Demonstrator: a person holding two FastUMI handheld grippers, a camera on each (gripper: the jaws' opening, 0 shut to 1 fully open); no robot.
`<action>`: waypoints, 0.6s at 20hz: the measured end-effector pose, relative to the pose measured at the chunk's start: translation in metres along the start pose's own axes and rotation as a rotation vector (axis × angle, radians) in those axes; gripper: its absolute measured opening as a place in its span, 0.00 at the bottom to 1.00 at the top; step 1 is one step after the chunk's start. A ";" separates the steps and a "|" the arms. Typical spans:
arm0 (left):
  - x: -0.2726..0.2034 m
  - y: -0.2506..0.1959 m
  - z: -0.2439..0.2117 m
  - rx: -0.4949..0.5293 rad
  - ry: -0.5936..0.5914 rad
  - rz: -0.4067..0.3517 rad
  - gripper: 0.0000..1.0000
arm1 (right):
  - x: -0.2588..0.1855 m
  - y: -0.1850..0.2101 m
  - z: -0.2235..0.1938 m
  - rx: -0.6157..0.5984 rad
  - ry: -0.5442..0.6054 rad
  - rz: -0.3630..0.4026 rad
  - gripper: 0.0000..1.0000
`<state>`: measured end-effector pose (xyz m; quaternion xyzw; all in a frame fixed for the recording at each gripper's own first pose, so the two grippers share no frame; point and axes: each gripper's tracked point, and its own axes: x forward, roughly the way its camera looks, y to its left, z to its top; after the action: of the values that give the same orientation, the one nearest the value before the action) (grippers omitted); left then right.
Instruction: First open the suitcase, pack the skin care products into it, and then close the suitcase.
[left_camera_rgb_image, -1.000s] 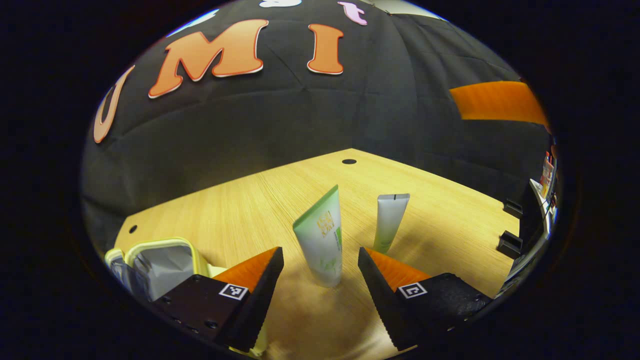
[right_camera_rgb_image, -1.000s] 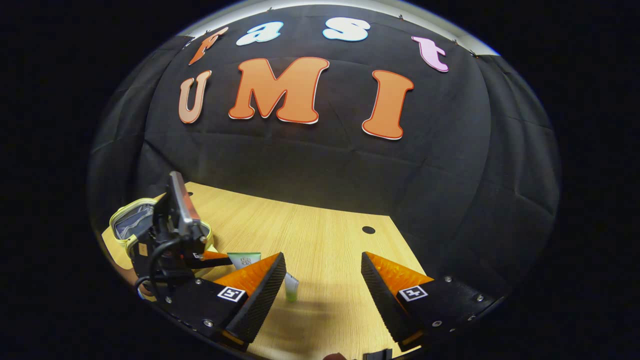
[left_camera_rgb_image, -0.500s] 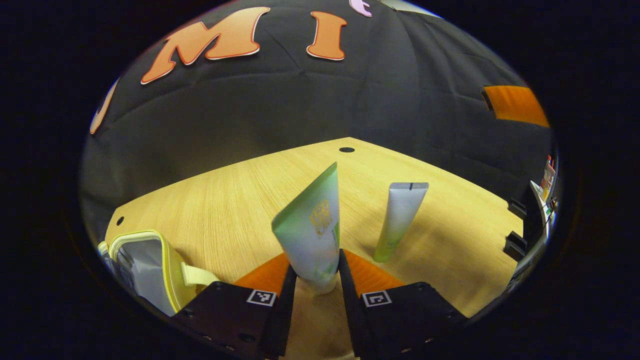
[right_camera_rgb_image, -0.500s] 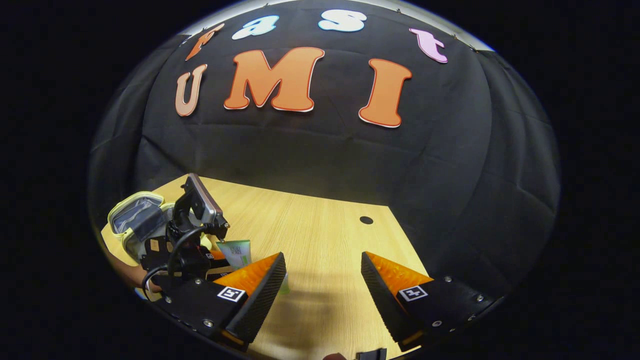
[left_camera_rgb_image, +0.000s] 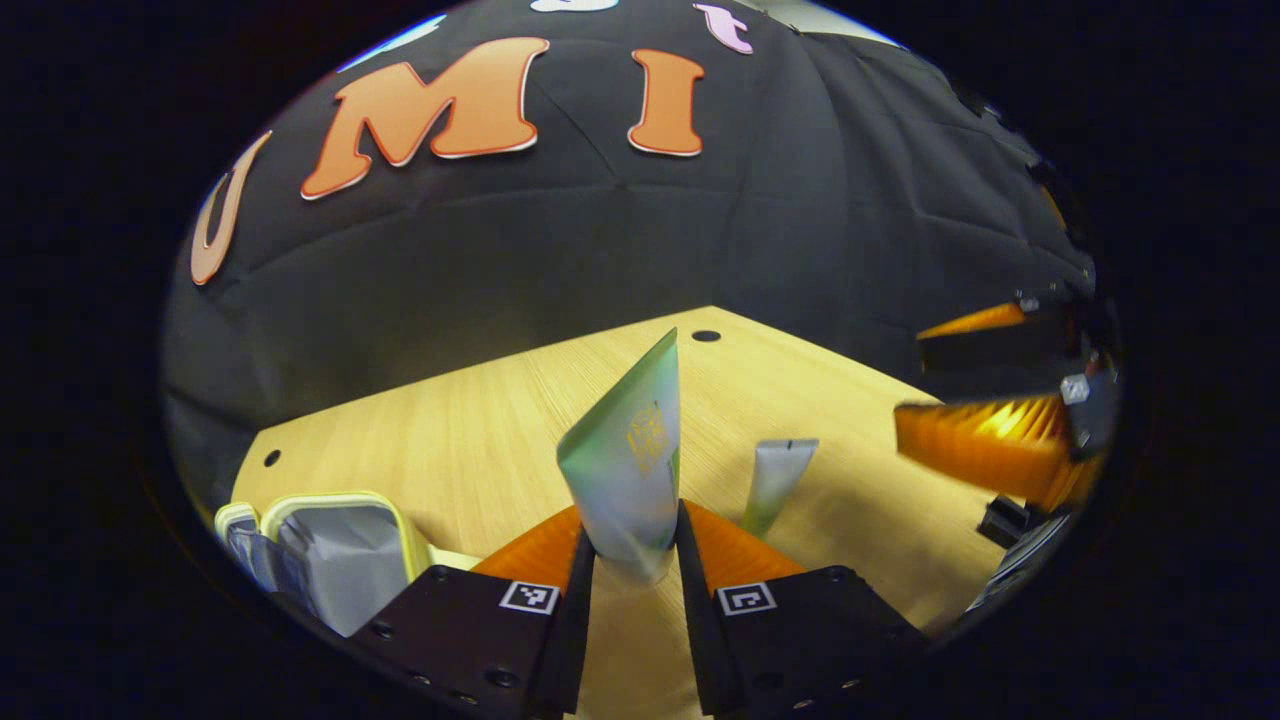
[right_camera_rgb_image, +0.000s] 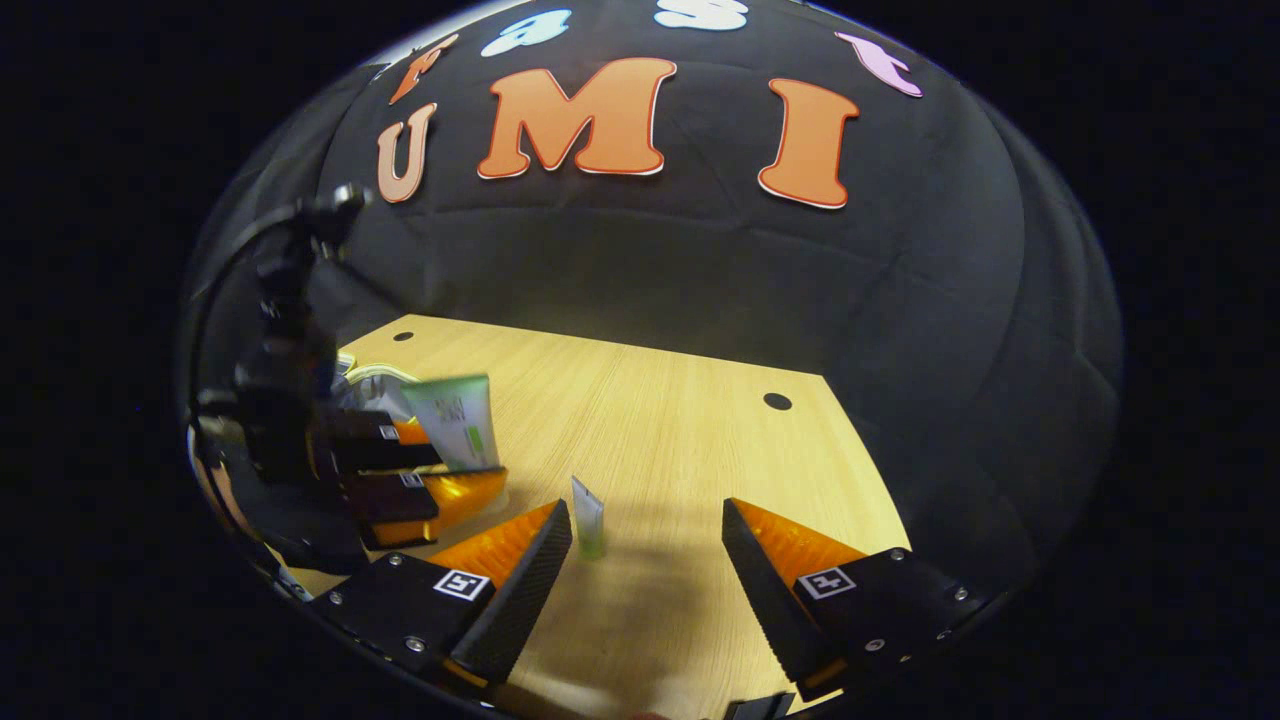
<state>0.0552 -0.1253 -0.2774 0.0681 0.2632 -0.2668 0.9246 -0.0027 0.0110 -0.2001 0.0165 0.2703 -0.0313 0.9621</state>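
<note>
**Holding the green tube low, near its cap**

I am clamping my left gripper (left_camera_rgb_image: 632, 560) on the green-and-white skin care tube (left_camera_rgb_image: 628, 470), both fingers pressing its lower body just above the cap end, the flat crimped end pointing up and away from me. The tube is looking light and soft-walled, so I judge a firm squeeze could dent it or force the cap; the stiffer shoulder near the cap is the better place to hold, and its glossy skin may be slippery. A second, smaller pale tube (left_camera_rgb_image: 776, 483) is standing cap-down just ahead and to the right of my left gripper; in the right gripper view it (right_camera_rgb_image: 588, 515) is sitting just ahead of my right gripper (right_camera_rgb_image: 647, 565), whose fingers are spread wide with nothing between them. The open yellow-rimmed suitcase (left_camera_rgb_image: 335, 545) is lying low to the left of my left gripper. The wooden tabletop (left_camera_rgb_image: 470, 450) is looking smooth and flat, with black cloth walls closing it in behind.
</note>
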 end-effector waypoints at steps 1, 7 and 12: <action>-0.007 0.007 0.007 -0.010 -0.009 0.018 0.43 | 0.006 0.002 -0.001 0.000 -0.001 0.017 0.96; -0.055 0.053 0.043 -0.047 -0.047 0.167 0.43 | 0.044 0.026 -0.023 -0.071 0.039 0.137 0.95; -0.099 0.101 0.035 -0.096 -0.015 0.335 0.43 | 0.074 0.042 -0.040 -0.108 0.085 0.207 0.83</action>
<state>0.0533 -0.0033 -0.1977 0.0648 0.2537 -0.0964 0.9603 0.0429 0.0507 -0.2720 -0.0060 0.3089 0.0835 0.9474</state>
